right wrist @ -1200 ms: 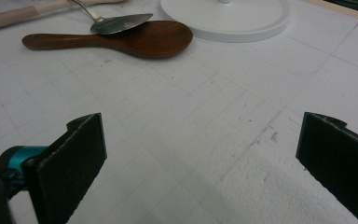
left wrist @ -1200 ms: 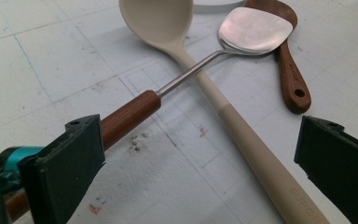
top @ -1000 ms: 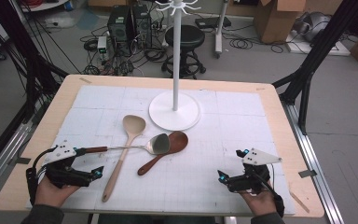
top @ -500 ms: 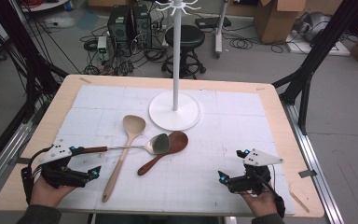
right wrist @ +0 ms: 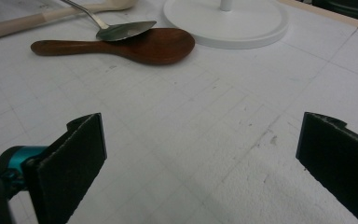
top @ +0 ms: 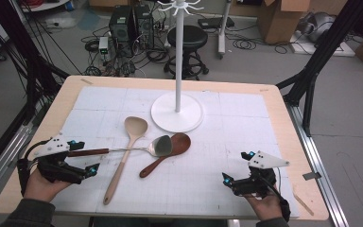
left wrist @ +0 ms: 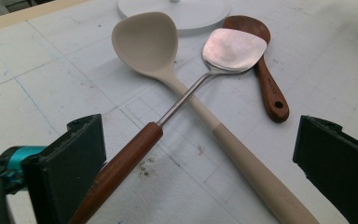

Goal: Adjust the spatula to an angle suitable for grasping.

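at the surface's left side, the left tongs (left wrist: 200, 154) stand wide around the metal spatula (left wrist: 182, 93) handle, which crosses the beige spoon (left wrist: 177, 79). close squarely on the wooden grip. right tongs (right wrist: 200, 158) wide, idle.

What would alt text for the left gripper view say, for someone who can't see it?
Open black jaws of the left hand-held gripper frame the wooden handle of a metal spatula, which lies across a pale beige spoon on a white gridded mat. A dark wooden spoon lies behind, near a white stand base.
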Tool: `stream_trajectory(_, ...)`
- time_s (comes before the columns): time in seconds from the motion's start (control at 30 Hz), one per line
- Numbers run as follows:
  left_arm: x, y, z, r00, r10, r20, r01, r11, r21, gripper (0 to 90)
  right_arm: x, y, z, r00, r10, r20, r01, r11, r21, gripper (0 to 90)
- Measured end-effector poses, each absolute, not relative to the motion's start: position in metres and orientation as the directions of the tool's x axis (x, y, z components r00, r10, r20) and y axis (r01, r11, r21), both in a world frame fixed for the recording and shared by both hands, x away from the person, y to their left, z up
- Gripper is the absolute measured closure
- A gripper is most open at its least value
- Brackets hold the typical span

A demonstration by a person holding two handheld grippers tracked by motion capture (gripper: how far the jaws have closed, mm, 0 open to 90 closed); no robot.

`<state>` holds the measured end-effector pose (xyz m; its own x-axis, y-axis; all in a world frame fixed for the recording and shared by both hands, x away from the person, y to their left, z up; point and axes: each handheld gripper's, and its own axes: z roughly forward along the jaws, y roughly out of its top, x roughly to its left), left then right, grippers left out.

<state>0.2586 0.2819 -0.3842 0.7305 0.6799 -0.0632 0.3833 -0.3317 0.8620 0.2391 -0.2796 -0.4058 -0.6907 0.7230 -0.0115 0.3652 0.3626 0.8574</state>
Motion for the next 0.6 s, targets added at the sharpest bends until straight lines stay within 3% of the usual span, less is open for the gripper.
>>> stream_trajectory(0.3,0.269,0.289,-0.38,0.738,0.672,-0.063,0.378,-0.334,0.863,7.7,0.238,-0.281,-0.406,-0.685,0.728,-0.004,0.371,0.354,0.858,0.6)
stream_trajectory(0.6,0.29,0.304,-0.359,0.769,0.639,-0.022,0.368,-0.413,0.833,11.5,0.241,-0.28,-0.407,-0.693,0.721,-0.006,0.369,0.361,0.857,0.6)
